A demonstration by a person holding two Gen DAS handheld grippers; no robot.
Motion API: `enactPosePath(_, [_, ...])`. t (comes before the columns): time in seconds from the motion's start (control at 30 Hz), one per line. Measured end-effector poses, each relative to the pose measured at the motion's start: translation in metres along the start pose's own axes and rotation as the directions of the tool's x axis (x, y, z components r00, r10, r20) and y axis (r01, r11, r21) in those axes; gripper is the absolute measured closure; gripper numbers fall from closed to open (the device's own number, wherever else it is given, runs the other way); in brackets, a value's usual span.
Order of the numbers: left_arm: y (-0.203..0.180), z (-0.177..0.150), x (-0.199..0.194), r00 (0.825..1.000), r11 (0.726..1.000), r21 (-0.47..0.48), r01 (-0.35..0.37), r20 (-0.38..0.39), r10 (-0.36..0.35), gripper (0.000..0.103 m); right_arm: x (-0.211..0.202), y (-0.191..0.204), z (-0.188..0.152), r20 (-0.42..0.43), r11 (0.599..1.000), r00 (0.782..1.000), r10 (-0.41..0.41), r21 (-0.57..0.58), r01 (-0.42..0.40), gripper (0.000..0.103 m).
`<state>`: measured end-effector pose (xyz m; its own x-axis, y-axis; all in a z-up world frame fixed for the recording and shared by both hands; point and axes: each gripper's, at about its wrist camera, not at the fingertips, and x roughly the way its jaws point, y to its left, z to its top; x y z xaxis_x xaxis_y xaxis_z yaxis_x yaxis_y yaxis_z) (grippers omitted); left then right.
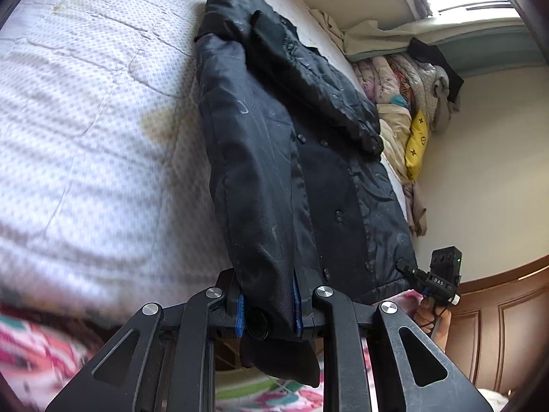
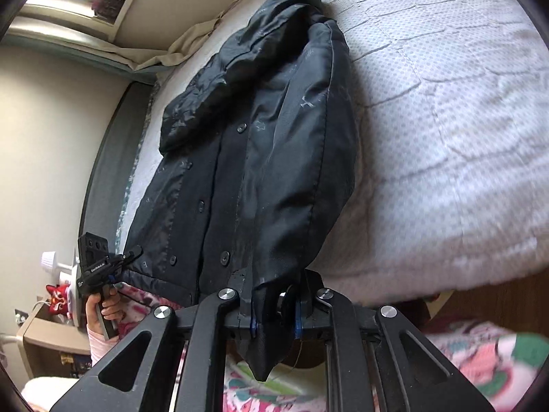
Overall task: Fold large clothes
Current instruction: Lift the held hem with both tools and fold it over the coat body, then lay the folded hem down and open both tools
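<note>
Black linkage arms fill the bottom of both wrist views. Left claw [image 1: 269,312] is clenched on a fold of the dark coat [image 1: 291,158] at its near hem, blue pads either side of the cloth, w/ a flap of fabric hanging below the jaws. Right claw [image 2: 274,312] is clenched on the coat [image 2: 260,144] too, at the hem's other side, cloth bunched between its blue pads and a point of fabric drooping under.

Coat lies lengthwise on the bed [image 1: 85,120], buttons up, hood end far from the cameras, near edge lifted off the mattress by both claws. One sleeve lies folded across the chest. Bed cover is white w/ a dotted quilt pattern. Pile of bedding [image 1: 408,103] sits at the far side by the wall, incl. a yellow pillow [image 1: 417,144].
</note>
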<state>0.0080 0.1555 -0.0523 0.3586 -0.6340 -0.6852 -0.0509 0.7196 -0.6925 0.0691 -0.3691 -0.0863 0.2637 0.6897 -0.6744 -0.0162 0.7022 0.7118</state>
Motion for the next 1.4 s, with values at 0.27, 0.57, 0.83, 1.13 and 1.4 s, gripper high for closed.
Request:
enactPosePath(0.27, [-0.006, 0.005, -0.020, 0.997, 0.997, -0.018, 0.077, 0.028, -0.076, 0.081, -0.022, 0.001, -0.010, 0.025, 0.996, 0.996, 0.087, 0.033, -0.088, 0.093])
enactPosePath(0.57, [-0.048, 0.091, -0.025, 0.979, 0.993, 0.029, 0.118, 0.163, -0.121, 0.081, -0.027, 0.049, 0.063, 0.123, 0.981, 0.974, 0.192, -0.059, -0.186, 0.094])
enactPosePath(0.83, [-0.061, 0.175, -0.001, 0.967, 0.994, 0.002, 0.107, 0.233, -0.105, 0.081, -0.008, 0.066, 0.157, 0.227, 0.984, 0.958, 0.178, -0.032, -0.176, 0.094])
enactPosePath(1.13, [-0.034, 0.251, 0.048, 0.971, 0.993, -0.098, 0.059, 0.237, -0.035, 0.081, 0.040, 0.052, 0.250, 0.276, 0.992, 0.956, 0.104, 0.040, -0.119, 0.093])
enactPosePath(1.4, [-0.008, 0.280, 0.091, 0.979, 0.985, -0.174, 0.005, 0.202, 0.030, 0.071, 0.088, 0.040, 0.291, 0.272, 1.000, 0.962, 0.005, 0.022, -0.011, 0.088])
